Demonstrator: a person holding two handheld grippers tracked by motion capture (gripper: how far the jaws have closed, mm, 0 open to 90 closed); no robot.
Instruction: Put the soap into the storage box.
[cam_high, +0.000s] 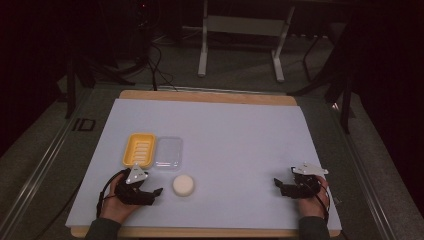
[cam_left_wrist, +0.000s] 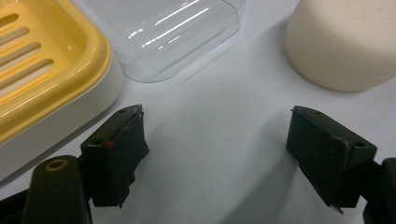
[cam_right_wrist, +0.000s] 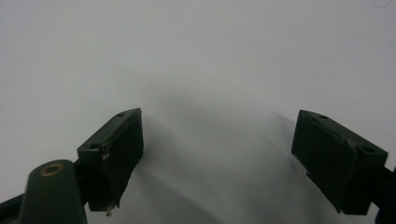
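Ribbed yellow tray (cam_high: 139, 149), clear lid (cam_high: 168, 152), round soap (cam_high: 183, 185)

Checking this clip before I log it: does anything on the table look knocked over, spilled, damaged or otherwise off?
Nothing stands out. The yellow soap dish sits flat with its clear lid off, lying beside it, and the round white soap rests bare on the mat nearby. Left gripper and right gripper are both open, holding nothing.

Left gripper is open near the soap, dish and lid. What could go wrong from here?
1. The clear lid lies touching the yellow soap dish; nudging one would likely shift the other.
2. The round soap looks smooth and may slip between the jaws of the left gripper.
3. The lid is transparent, easily misjudged.
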